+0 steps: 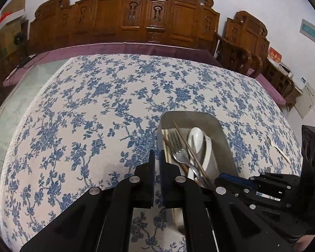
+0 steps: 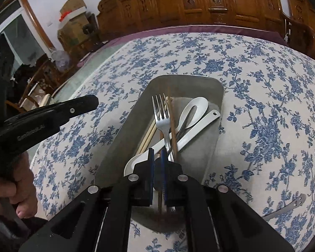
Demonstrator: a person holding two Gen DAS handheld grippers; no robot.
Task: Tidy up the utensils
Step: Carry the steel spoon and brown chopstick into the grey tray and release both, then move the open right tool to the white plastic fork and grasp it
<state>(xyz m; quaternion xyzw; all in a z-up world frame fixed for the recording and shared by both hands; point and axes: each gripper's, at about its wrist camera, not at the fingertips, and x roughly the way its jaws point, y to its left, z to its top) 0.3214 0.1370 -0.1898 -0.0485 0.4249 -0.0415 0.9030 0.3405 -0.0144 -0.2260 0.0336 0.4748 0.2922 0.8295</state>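
A grey metal tray (image 2: pixel 136 113) sits on the flowered tablecloth and holds a steel fork (image 2: pixel 162 117), white ceramic spoons (image 2: pixel 196 107), pale chopsticks (image 2: pixel 149 134) and dark brown chopsticks (image 2: pixel 172 126). My right gripper (image 2: pixel 157 153) hovers over the tray's near end, jaws nearly closed with a narrow gap, nothing clearly held. My left gripper (image 1: pixel 156 154) is just left of the tray (image 1: pixel 224 138), jaws nearly closed and empty. The tray's fork (image 1: pixel 178 147) and a white spoon (image 1: pixel 196 138) show in the left wrist view. The right gripper (image 1: pixel 231 180) appears there low over the tray.
A pale plastic fork (image 1: pixel 278 147) lies on the cloth right of the tray. A metal utensil handle (image 2: pixel 292 206) lies at the lower right of the right wrist view. Carved wooden chairs (image 1: pixel 136 19) line the table's far side. The left gripper's body (image 2: pixel 42 117) is at the left.
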